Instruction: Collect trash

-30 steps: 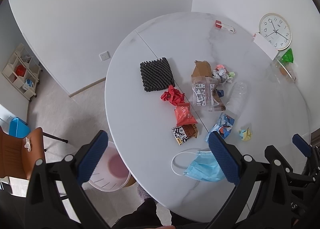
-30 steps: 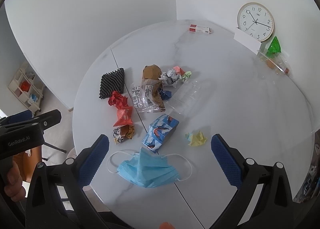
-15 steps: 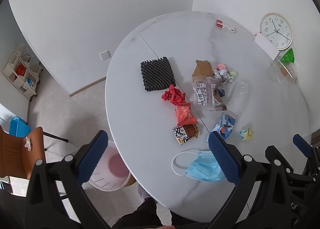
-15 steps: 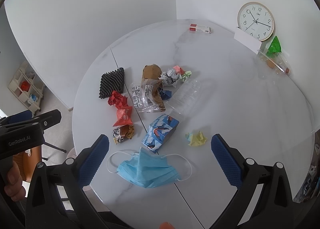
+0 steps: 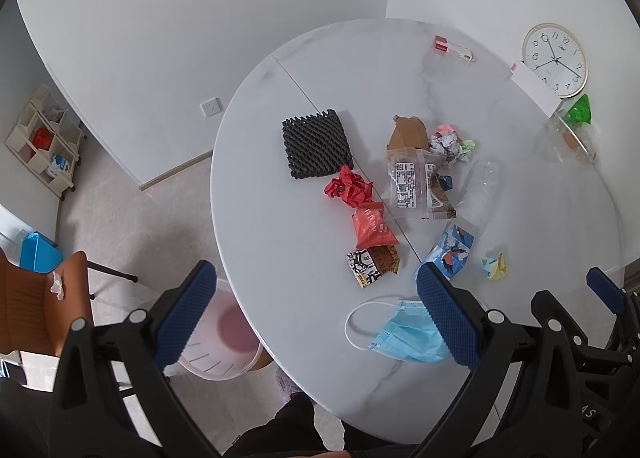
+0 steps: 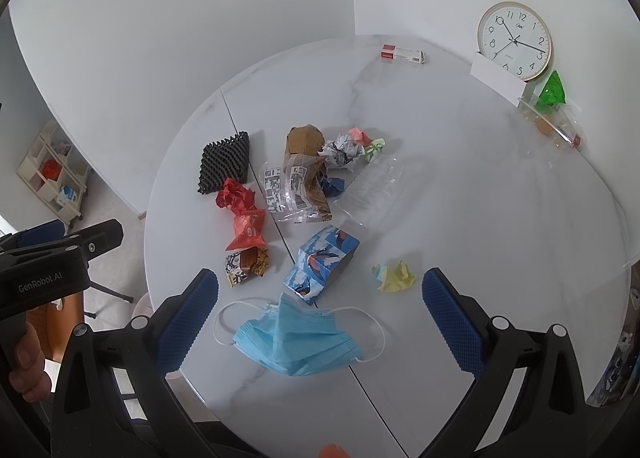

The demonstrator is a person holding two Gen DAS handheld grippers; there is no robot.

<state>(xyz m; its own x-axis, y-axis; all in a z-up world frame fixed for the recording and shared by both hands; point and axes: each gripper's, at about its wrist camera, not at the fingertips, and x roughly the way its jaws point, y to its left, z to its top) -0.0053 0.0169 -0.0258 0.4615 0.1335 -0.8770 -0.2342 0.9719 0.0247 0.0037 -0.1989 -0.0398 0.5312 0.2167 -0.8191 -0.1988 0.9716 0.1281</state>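
Nothing has moved; left tool (image 5: 316, 314) half-hides mask (image 5: 404, 334).

Glossy marble-look table (image 6: 460, 194); pleated cloth mask (image 6: 296, 338); crumpled paper ball (image 6: 394, 276).

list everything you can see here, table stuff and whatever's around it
face mask: 1, light blue, table's near edge
blue box: 1, bird print, behind mask
yellow paper wad: 1, right of box
snack wrappers: 2, orange and black-brown, left of box
red paper wad: 1, by black foam pad
clear bags: several, centre
clear bottle: 1, lying
brown carton: 1, centre
clock: 1, white, by wall
bin: 1, pale, on floor left
table: 1, white marble
left gripper: open
right gripper: open
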